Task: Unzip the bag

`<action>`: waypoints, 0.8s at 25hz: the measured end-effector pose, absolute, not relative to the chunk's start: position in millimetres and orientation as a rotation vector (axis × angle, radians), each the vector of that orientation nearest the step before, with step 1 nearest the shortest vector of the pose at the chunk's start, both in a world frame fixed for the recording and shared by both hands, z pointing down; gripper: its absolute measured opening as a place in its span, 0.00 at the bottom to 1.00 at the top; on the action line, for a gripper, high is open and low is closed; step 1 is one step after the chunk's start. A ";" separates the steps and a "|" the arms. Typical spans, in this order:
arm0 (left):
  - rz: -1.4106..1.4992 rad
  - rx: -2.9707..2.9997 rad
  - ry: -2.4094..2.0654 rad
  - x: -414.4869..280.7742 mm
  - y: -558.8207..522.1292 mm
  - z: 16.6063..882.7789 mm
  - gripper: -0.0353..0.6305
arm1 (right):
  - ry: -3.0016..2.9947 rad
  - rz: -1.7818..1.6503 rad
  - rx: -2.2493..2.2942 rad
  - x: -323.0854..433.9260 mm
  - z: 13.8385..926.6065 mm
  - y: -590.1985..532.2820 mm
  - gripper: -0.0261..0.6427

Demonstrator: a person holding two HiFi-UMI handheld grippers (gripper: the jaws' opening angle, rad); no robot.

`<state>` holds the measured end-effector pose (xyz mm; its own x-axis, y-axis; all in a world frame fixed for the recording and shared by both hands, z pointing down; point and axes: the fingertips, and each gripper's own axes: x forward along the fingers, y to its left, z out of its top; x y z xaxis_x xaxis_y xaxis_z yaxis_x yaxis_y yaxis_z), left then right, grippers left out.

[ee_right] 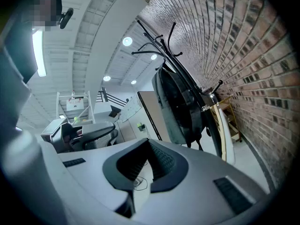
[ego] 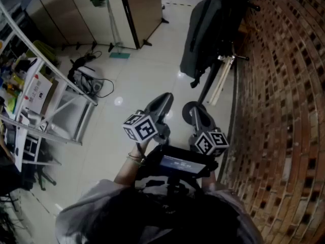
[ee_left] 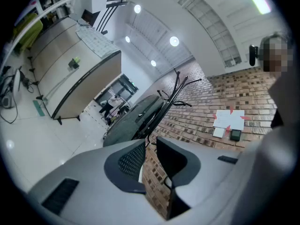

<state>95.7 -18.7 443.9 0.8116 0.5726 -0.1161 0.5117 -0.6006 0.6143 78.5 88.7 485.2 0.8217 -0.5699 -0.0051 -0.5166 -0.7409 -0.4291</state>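
A dark grey backpack (ego: 202, 32) hangs zipped up on a black coat rack (ego: 231, 22) against the brick wall. Both grippers are held low in front of the person, well short of it. My left gripper (ego: 163, 100) points toward the bag; in the left gripper view the bag (ee_left: 133, 118) hangs beyond its jaws (ee_left: 150, 142), which stand a narrow gap apart with nothing between them. My right gripper (ego: 191, 111) is beside it on the right. Past its jaws (ee_right: 147, 142) the bag (ee_right: 176, 102) shows above; their tips meet, empty.
A curved brick wall (ego: 284, 111) runs down the right. White boards (ego: 222, 80) lean at the rack's foot. A metal shelf frame (ego: 56, 100) with boxes stands at left, cables and a device (ego: 89, 80) lie on the floor, and cabinets (ego: 101, 14) stand behind.
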 end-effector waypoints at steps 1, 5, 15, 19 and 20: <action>0.121 2.340 0.804 104.4 -19.2 443.6 0.16 | 0.807 -0.178 -2.597 86.3 485.0 88.2 0.03; 0.125 2.310 0.848 141.4 -25.0 438.6 0.16 | 0.774 -0.180 -2.617 116.0 480.2 83.2 0.03; 0.221 2.115 1.200 236.7 -2.1 402.8 0.16 | 0.508 -0.135 -2.682 169.7 469.5 77.1 0.03; 0.275 1.950 1.253 262.0 13.3 390.3 0.16 | 0.435 -0.176 -2.715 170.0 478.3 83.2 0.03; 0.299 1.905 1.237 267.8 13.4 392.3 0.16 | 0.422 -0.187 -2.719 169.4 480.9 84.4 0.03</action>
<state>267.8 13.4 392.3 0.4877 0.8433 -0.2258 0.6472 -0.1757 0.7418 169.4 84.4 480.9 0.9459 -0.3164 0.0718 -0.2656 -0.8822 -0.3889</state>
